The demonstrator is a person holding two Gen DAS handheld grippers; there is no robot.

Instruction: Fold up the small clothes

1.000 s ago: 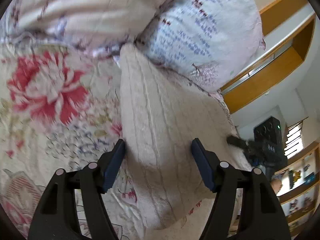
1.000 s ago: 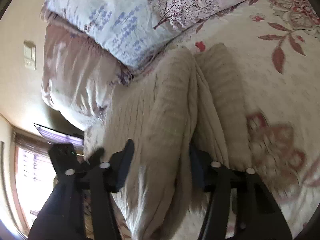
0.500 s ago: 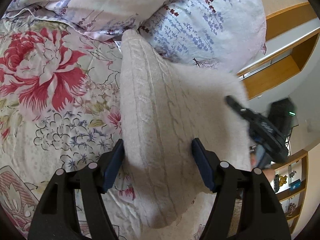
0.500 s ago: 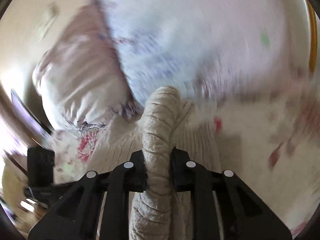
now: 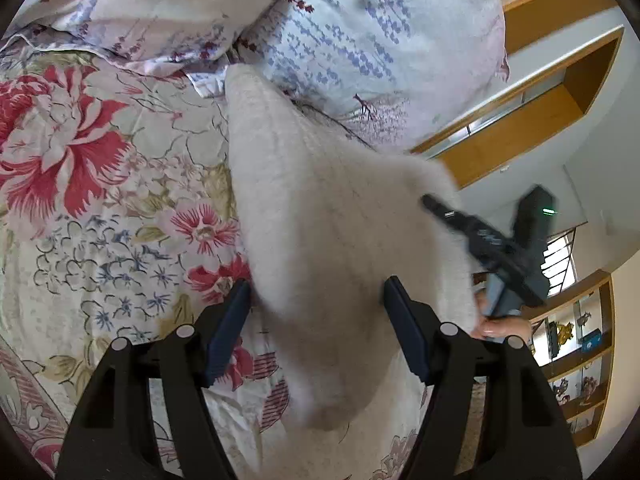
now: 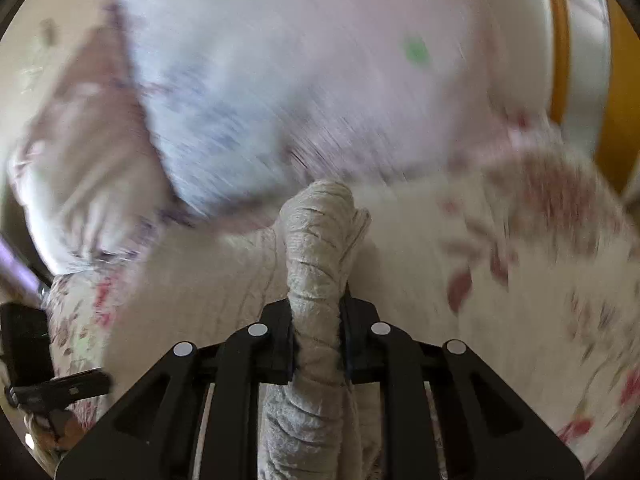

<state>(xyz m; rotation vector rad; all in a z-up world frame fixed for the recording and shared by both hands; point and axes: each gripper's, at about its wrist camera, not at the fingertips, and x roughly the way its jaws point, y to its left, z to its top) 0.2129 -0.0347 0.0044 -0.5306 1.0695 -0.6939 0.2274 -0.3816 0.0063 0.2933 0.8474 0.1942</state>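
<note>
right gripper [image 6: 318,340]: black jaws have just been closing, pinching a bunched roll of the cream cable-knit garment [image 5: 320,216], fuzzy, ribbed. left gripper [image 5: 316,328]: blue pads spread, garment lying between them on the floral quilt [image 5: 100,184]. pillows [image 5: 360,32] at 12 o'clock, lavender print. no legible writing.

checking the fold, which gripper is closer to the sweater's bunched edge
Right. The right gripper is clamped on the sweater; the left gripper straddles it, open.
</note>
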